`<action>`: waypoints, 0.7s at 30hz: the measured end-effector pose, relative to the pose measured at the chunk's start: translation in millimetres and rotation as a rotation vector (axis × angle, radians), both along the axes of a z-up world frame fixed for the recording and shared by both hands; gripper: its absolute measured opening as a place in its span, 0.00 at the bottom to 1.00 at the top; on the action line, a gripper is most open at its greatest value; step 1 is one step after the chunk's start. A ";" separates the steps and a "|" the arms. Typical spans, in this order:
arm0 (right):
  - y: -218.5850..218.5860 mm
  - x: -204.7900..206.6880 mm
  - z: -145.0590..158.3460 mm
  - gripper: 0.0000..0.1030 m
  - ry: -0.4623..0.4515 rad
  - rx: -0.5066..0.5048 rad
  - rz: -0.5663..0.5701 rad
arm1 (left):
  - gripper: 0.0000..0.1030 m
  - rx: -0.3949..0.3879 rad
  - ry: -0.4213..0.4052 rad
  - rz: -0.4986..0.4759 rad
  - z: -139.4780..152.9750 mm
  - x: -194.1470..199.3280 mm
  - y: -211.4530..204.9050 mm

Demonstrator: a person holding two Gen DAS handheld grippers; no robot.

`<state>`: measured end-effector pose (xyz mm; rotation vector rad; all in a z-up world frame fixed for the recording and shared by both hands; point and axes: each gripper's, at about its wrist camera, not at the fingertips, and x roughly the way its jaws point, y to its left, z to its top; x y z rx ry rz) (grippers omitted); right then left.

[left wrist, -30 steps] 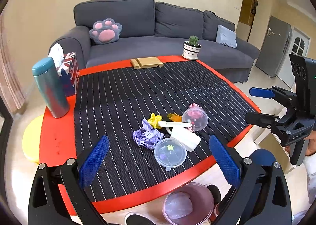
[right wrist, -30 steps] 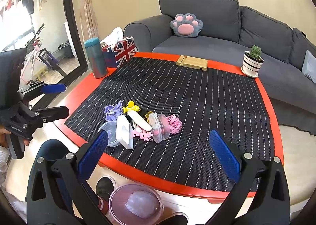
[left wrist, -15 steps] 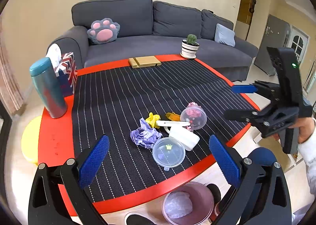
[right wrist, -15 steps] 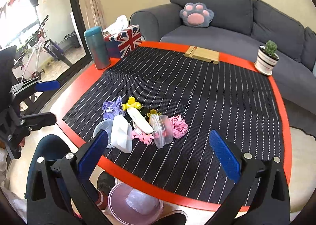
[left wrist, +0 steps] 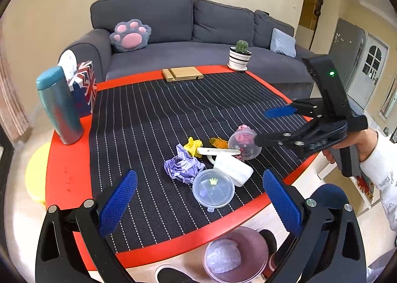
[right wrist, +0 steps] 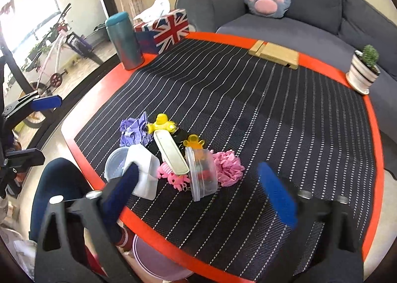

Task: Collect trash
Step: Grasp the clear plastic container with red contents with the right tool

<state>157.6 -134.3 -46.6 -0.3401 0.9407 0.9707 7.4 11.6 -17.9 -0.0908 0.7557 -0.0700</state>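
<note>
While both grippers hover with their jaws spread wide and nothing between them, the trash sits in one cluster near the front edge of the table. The right gripper is the nearer one: seen from the left wrist, its lower finger reaches almost to the clear lidded tub lying on its side, with the crumpled pink paper just beyond. From the right wrist, that tub lies ahead and slightly left of centre between the jaws, its lid facing left, so its axis runs roughly across the jaw gap. The left gripper hangs back over the table edge, the round clear lid and purple paper wad straight ahead. A pink bin waits on the floor below.
</note>
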 end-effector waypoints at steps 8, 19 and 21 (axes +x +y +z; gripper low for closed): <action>7.7 4.9 -12.6 0.44 0.025 -0.040 0.028 | 0.94 -0.007 0.007 0.001 -4.2 0.2 2.5; 8.9 6.5 -17.1 0.23 0.036 -0.049 0.028 | 0.94 -0.009 0.012 -0.004 -6.4 1.6 3.5; 7.0 6.4 -14.5 0.23 0.035 -0.038 0.021 | 0.94 -0.009 0.012 -0.004 -6.4 1.9 2.7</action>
